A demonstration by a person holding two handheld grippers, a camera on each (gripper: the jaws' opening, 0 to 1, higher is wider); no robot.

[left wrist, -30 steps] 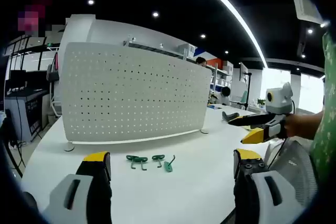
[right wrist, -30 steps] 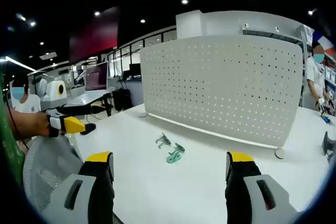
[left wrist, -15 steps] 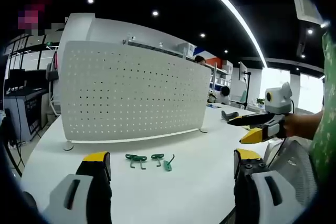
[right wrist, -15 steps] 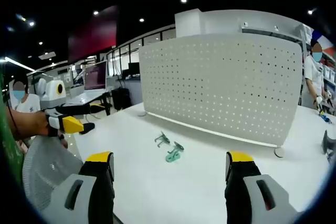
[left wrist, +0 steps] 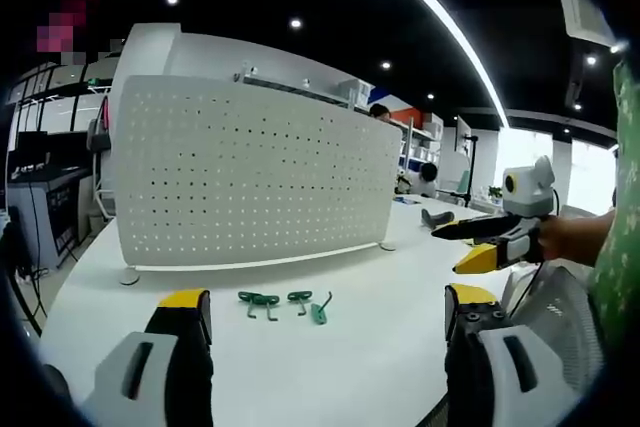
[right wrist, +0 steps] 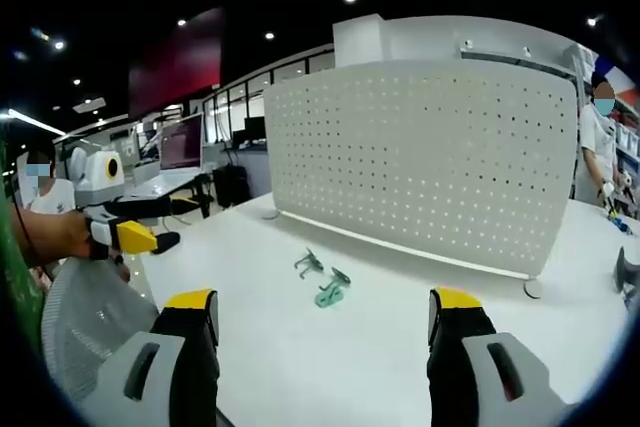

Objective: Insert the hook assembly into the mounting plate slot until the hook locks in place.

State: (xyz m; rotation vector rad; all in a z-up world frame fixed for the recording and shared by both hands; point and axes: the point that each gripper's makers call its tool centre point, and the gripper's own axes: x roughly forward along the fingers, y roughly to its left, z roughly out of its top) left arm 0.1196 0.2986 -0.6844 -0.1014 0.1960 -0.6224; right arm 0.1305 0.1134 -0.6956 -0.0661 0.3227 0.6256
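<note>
You're working under bright, even indoor light. A long ceiling light strip [left wrist: 440, 22] and small round spotlights [left wrist: 296, 25] shine against a dark ceiling, and a bright window [left wrist: 590, 175] glares at the far right of the left gripper view. The white surface [right wrist: 330, 347] shows only faint, soft shadows. The perforated white panel [right wrist: 420, 162] reads clearly, its straight edges bowed by fisheye distortion. Both views look slightly soft, and more so toward the edges.
</note>
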